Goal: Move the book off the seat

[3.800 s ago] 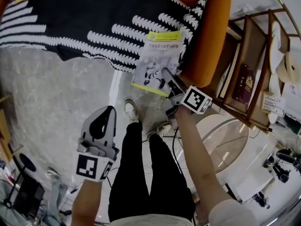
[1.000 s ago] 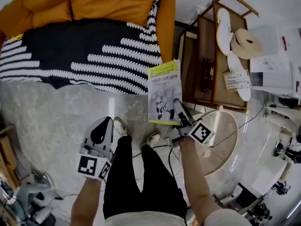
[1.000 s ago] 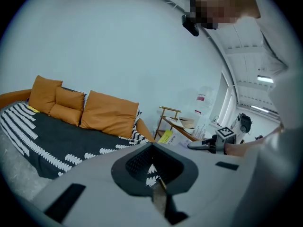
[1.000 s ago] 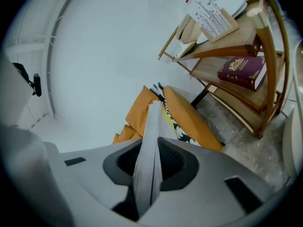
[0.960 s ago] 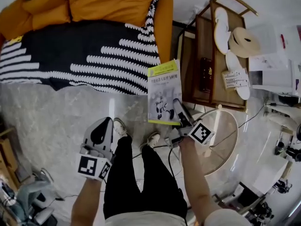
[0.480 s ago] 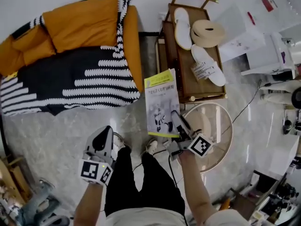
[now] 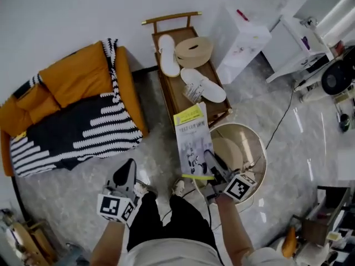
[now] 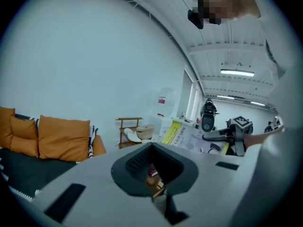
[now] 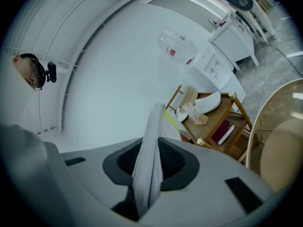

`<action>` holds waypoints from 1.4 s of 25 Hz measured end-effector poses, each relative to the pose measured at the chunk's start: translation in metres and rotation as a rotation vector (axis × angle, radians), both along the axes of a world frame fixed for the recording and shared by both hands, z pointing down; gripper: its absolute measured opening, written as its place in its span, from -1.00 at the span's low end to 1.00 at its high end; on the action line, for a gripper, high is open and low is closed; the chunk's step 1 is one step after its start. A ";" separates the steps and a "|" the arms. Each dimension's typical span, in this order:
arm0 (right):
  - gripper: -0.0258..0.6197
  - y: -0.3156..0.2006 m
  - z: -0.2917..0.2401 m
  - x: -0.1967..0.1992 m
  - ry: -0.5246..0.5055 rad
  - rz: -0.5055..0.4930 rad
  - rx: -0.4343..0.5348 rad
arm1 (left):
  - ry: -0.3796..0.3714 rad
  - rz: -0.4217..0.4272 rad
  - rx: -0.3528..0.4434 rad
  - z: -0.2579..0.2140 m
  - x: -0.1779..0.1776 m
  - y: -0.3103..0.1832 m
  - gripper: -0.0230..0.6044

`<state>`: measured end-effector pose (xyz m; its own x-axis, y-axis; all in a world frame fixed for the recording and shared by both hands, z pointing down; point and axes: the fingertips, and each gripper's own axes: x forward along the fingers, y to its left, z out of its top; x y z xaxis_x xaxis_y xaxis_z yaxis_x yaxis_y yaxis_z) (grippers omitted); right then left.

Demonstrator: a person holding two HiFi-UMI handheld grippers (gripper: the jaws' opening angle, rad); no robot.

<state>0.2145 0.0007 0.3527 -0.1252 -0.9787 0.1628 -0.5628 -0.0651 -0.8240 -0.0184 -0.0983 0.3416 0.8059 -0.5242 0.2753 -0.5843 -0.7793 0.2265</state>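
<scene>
The right gripper is clamped on the lower edge of the book, holding it in the air with its cover up. The book is thin and grey-white, with a figure drawing, a yellow band at the top and a yellow strip at the bottom. It hangs over the floor between the rack and the round table, well apart from the sofa. The left gripper is closed and empty.

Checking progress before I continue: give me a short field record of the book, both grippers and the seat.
book: grey paperback with yellow top band, off the seat
right gripper: shut on the paperback's bottom edge
left gripper: shut, empty
seat: orange sofa with black-and-white striped throw, no book on it
</scene>
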 end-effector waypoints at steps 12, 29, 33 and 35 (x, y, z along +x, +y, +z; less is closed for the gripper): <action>-0.64 0.130 -0.041 0.059 -0.058 0.276 0.014 | 0.038 0.358 0.013 -0.055 0.139 0.075 -0.87; -0.64 0.320 -0.071 0.035 0.024 0.953 -0.076 | 0.093 0.982 -0.029 -0.038 0.232 0.173 -0.87; -0.64 0.343 -0.073 0.037 0.015 0.992 -0.062 | 0.089 1.032 -0.021 -0.044 0.239 0.202 -0.87; -0.63 0.350 -0.073 0.041 0.016 0.996 -0.052 | 0.071 1.042 -0.024 -0.043 0.244 0.212 -0.87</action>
